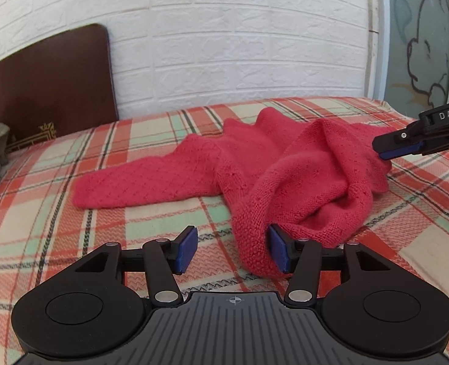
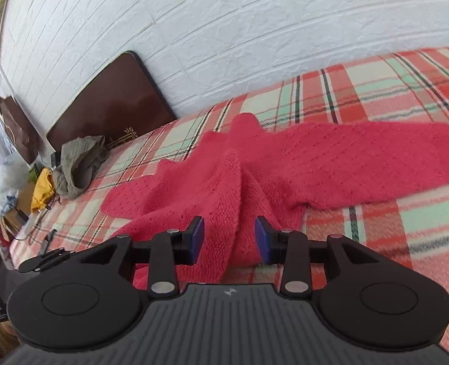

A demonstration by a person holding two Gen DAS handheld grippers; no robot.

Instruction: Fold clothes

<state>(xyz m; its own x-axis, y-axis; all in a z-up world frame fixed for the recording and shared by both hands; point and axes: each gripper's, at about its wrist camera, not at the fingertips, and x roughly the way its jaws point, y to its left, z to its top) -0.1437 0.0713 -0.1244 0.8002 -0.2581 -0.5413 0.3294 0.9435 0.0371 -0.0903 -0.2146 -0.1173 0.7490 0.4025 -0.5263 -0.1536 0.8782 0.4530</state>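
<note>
A red knitted sweater (image 1: 285,164) lies rumpled on the plaid bedspread (image 1: 72,228), one sleeve stretched out to the left. My left gripper (image 1: 233,251) is open; a raised fold of the sweater's hem lies against its right blue pad (image 1: 277,251), the left pad is bare. In the left wrist view my right gripper (image 1: 385,153) comes in from the right with its tip at the sweater's far edge. In the right wrist view the sweater (image 2: 315,164) is bunched between the open fingers of my right gripper (image 2: 228,240).
A brown headboard (image 1: 47,85) stands at the bed's left end against the white brick wall. An olive garment (image 2: 78,164) lies by it. A yellow item (image 2: 41,188) and clutter sit beside the bed. A door with a cartoon drawing (image 1: 422,45) is at right.
</note>
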